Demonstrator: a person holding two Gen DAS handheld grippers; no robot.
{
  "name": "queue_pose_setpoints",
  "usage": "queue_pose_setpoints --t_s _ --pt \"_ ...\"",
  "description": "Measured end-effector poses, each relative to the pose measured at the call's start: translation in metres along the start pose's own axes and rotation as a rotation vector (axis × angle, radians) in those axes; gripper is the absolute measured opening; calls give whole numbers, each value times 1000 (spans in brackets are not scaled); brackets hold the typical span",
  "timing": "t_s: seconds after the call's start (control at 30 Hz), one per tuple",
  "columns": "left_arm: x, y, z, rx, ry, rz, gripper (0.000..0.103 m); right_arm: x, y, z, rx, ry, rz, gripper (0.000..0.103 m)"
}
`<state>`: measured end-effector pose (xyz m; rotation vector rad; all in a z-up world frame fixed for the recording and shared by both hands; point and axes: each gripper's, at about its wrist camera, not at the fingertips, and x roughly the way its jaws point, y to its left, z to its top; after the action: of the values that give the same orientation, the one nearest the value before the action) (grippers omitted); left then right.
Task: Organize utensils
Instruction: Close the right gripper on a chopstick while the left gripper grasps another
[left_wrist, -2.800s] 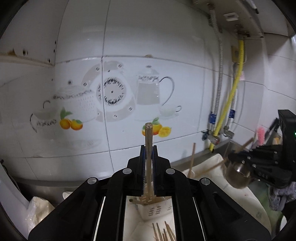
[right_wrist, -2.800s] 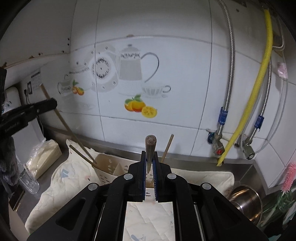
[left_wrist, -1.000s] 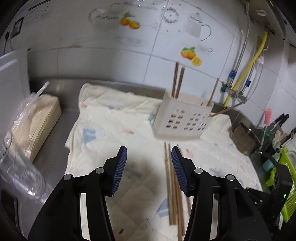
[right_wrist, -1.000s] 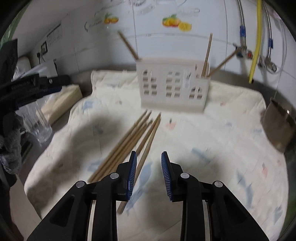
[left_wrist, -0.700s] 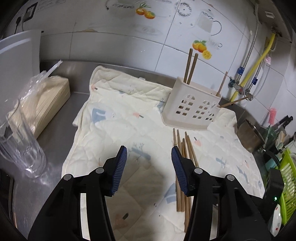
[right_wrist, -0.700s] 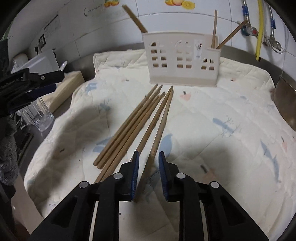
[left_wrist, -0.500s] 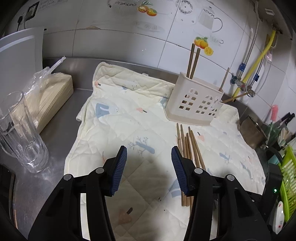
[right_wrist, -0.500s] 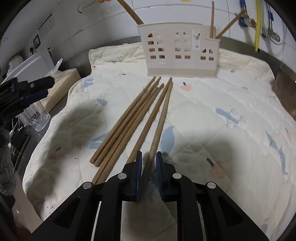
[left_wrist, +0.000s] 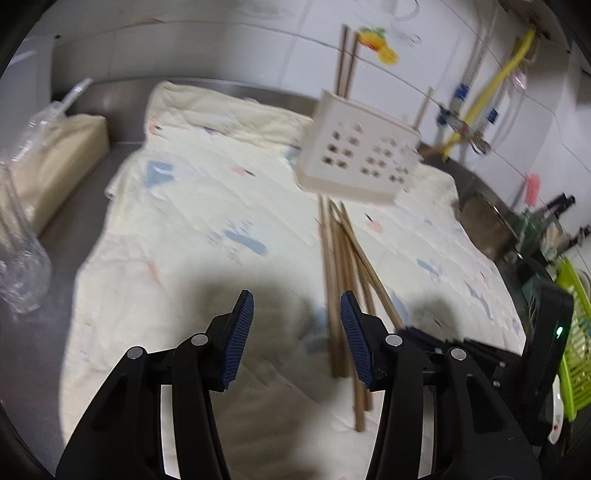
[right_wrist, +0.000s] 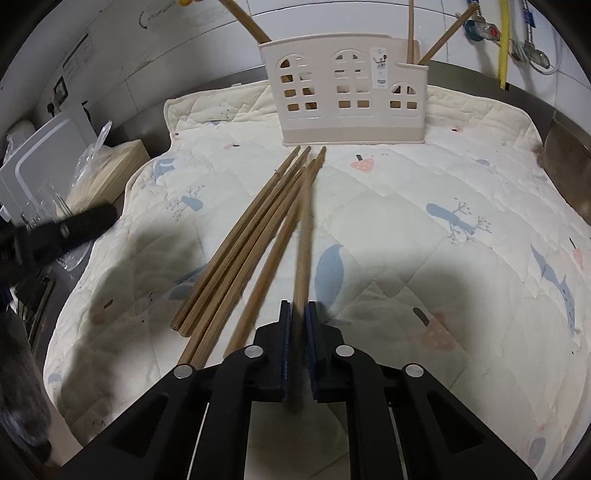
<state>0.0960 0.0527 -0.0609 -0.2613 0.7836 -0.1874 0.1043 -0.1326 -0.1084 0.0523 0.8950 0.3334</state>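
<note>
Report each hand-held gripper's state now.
Left hand-held gripper: open, holding nothing.
Right hand-held gripper: closed on one wooden chopstick.

Matt wooden chopsticks (right_wrist: 258, 221), quilted cloth mat (right_wrist: 424, 221) — smooth plastic holder (right_wrist: 347, 92), glossy wall tiles (right_wrist: 166, 44)

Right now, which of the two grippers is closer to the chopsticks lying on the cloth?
Right. The right gripper is shut on one chopstick of the bundle. The left gripper hangs open beside the chopsticks, touching none.
</note>
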Motion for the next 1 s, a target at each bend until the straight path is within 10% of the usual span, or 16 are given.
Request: queue_pose_setpoints --t_s 0.57,1.0 --pt "57 -20 -13 -8 125 -31 14 -63 -15 17 -37 -184 -23 7" --pt "73 -26 -8 13 150 3 12 -78 -19 32 -50 -229 -35 7"
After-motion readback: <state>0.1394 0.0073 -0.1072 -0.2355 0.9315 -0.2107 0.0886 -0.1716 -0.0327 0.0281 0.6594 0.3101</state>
